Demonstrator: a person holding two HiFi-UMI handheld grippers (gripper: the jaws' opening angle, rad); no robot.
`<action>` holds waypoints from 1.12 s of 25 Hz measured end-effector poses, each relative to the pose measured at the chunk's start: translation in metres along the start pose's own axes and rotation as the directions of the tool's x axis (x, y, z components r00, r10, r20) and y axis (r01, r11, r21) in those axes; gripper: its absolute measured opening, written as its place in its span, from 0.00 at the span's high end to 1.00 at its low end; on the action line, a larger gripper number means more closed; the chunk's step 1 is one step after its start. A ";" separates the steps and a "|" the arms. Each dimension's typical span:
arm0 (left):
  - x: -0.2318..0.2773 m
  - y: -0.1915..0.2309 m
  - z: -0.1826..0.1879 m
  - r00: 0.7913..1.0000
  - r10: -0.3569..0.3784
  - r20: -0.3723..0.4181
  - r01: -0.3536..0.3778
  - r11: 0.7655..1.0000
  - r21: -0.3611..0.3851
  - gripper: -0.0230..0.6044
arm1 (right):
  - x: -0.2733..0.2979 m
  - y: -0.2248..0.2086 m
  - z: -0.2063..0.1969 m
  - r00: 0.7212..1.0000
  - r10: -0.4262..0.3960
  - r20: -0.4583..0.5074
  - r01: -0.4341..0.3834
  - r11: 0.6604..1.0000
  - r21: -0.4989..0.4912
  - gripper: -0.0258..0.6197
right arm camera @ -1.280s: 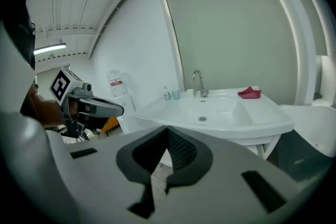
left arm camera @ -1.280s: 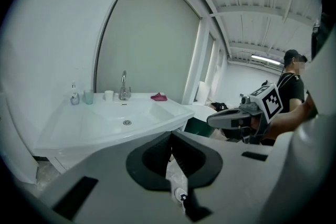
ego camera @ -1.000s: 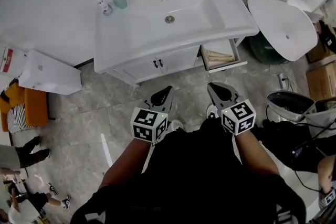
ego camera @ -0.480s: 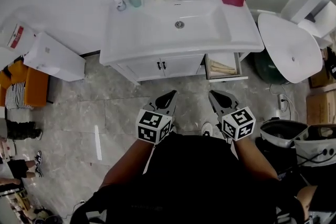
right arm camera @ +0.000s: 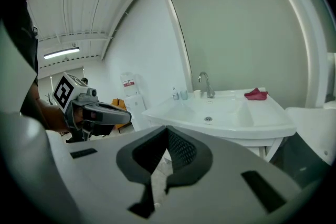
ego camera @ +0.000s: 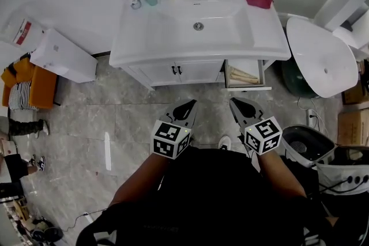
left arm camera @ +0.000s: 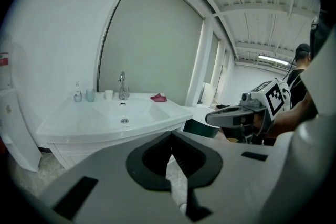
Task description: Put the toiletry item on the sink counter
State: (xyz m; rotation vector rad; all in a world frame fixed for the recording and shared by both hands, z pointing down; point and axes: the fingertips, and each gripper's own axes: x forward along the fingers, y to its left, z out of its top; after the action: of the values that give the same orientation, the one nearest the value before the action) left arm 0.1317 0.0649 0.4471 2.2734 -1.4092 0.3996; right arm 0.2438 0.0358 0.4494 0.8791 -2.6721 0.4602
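Sink counter [ego camera: 268, 37] well ahead, beyond reach. Open drawer [ego camera: 245, 75] under its right end, likely item's source. Left gripper [ego camera: 185, 108], right gripper [ego camera: 239, 106] both closed, empty, held low ahead, nothing to grasp yet. Small bottle [ego camera: 134, 0], only toiletry item visible, at counter's back-left corner.

Left tool [ego camera: 185, 105] and right tool [ego camera: 239, 103] side by side ahead of my waist, apart, both pointing forward and slightly down; my forearms [ego camera: 141, 178] extended, roughly parallel; jaws of each tool closed tip to tip, nothing between them.
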 end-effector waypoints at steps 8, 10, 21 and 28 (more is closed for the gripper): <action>0.007 -0.005 0.003 1.000 -0.003 -0.016 0.003 1.000 0.014 0.95 | 0.000 -0.009 -0.002 1.000 0.003 0.002 -0.003 1.000 0.021 0.96; 0.009 -0.006 0.004 1.000 -0.005 -0.017 0.006 1.000 0.017 0.96 | 0.000 -0.010 -0.003 1.000 0.003 0.006 -0.003 1.000 0.027 0.96; 0.015 0.000 0.008 1.000 0.003 -0.018 -0.003 1.000 0.017 0.96 | 0.003 -0.018 -0.008 1.000 0.000 0.001 0.000 0.999 0.043 0.96; 0.017 -0.001 0.006 1.000 -0.003 -0.019 0.003 1.000 0.016 0.96 | 0.005 -0.018 -0.008 1.000 -0.001 0.000 0.001 0.999 0.040 0.96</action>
State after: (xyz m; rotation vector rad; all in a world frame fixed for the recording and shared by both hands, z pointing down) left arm 0.1399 0.0492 0.4495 2.2781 -1.3975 0.4324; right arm 0.2525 0.0230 0.4619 0.8912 -2.6711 0.5156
